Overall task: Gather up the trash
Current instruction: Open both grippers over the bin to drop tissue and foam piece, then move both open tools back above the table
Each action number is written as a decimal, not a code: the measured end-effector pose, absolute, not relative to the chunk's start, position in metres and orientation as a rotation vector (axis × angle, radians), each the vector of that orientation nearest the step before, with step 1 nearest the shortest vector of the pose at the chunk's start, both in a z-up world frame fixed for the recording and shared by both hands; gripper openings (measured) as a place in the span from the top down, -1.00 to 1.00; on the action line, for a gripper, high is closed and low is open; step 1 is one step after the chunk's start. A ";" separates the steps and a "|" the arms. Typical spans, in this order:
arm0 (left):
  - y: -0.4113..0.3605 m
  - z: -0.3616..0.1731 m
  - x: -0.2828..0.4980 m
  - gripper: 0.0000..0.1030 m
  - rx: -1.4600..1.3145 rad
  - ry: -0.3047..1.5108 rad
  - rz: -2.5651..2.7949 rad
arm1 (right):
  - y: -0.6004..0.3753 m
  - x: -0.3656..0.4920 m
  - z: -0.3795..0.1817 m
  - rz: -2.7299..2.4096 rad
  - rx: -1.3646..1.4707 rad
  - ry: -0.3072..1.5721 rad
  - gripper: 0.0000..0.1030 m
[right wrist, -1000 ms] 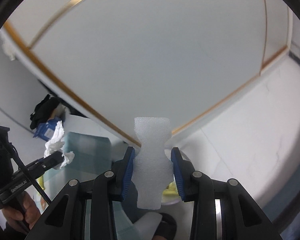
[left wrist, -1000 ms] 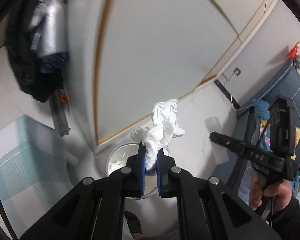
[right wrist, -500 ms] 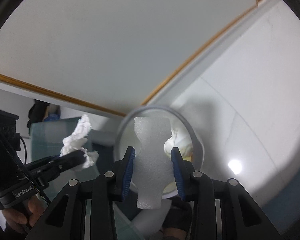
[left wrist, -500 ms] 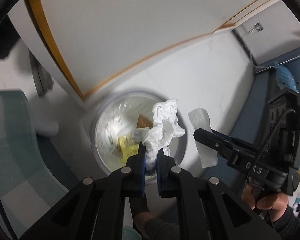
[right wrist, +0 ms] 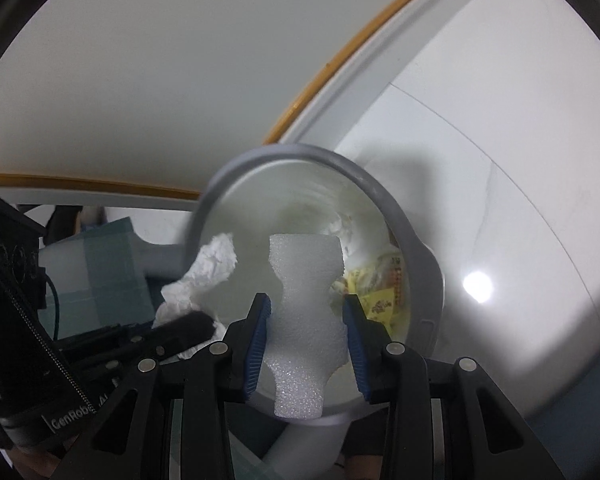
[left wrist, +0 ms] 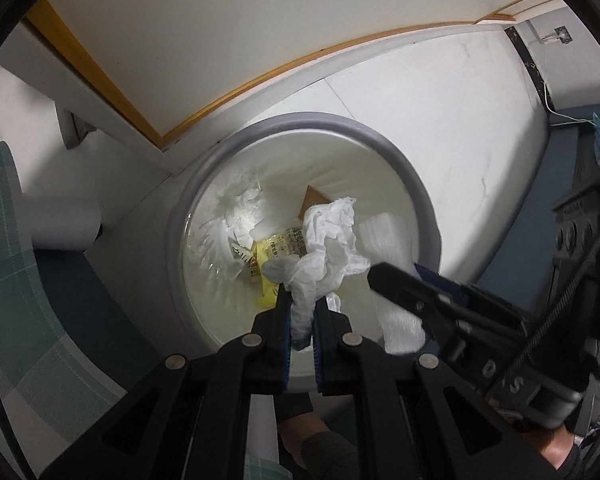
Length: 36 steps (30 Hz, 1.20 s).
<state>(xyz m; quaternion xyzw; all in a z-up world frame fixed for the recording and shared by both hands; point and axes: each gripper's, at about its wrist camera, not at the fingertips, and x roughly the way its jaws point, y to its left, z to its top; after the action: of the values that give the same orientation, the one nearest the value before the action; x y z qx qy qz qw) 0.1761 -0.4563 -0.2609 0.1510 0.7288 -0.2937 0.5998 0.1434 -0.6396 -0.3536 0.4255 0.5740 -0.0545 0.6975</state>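
Now crumpled tissue (left wrist: 328, 248) pinched in left hand-held gripper (left wrist: 301, 300), over bin (left wrist: 416, 184).

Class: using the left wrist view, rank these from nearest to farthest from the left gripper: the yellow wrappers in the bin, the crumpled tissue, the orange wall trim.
1. Crumpled tissue: clamped in the left gripper's jaws.
2. Yellow wrappers: just beyond, down inside the bin.
3. Orange wall trim: past the bin's far rim, on the wall.

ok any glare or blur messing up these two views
Right wrist view: a bright light reflection glares off the floor beside the bin, whose far rim smears slightly. Left wrist view: no glare, sharp on the crumpled tissue; both bend heavily at the edges.
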 end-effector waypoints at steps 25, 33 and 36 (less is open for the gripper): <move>-0.433 -0.259 0.183 -0.25 0.338 1.716 -0.643 | -0.659 0.099 -0.331 -0.166 0.927 1.250 -0.13; -0.411 -0.203 0.169 -0.25 0.375 1.559 -0.639 | -0.665 0.079 -0.277 -0.158 0.908 1.147 -0.13; -0.394 -0.166 0.166 -0.25 0.328 1.466 -0.646 | -0.669 0.075 -0.244 -0.160 0.882 1.095 -0.13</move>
<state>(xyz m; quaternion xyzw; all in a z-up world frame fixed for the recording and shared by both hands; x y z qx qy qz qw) 0.1661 -0.3937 -0.1664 0.1463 0.6538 -0.2883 0.6841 0.0750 -0.6691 -0.2443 0.4052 0.5031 -0.0735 0.7598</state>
